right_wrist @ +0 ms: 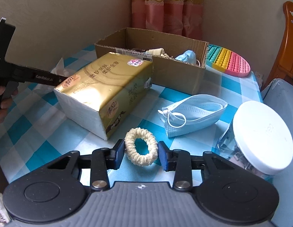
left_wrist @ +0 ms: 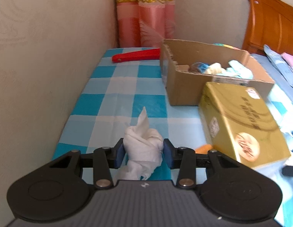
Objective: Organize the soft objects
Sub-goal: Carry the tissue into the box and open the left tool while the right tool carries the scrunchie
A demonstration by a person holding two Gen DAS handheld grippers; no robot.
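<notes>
The job looks partly done. The cardboard box (right_wrist: pixel 176 71) already has some soft things in it: a blue mask and a pale cloth show over its wall. More soft things wait outside. The left gripper (left_wrist: pixel 144 152) holds a white cloth (left_wrist: pixel 144 149) tight between its blue pads, above the blue checked tablecloth (left_wrist: pixel 112 102). The cloth is scrunched and twisted, with one pointy end sticking up. The right gripper (right_wrist: pixel 141 154) has its fingers narrow, right up against both sides of a cream scrunchie (right_wrist: pixel 141 149), which lies on the tablecloth just in front of the gold tissue pack (right_wrist: pixel 104 92). The scrunchie is a fluffy ring. A blue face mask (right_wrist: pixel 191 113) also lies on the tablecloth, near a jar with a white lid (right_wrist: pixel 262 136).
</notes>
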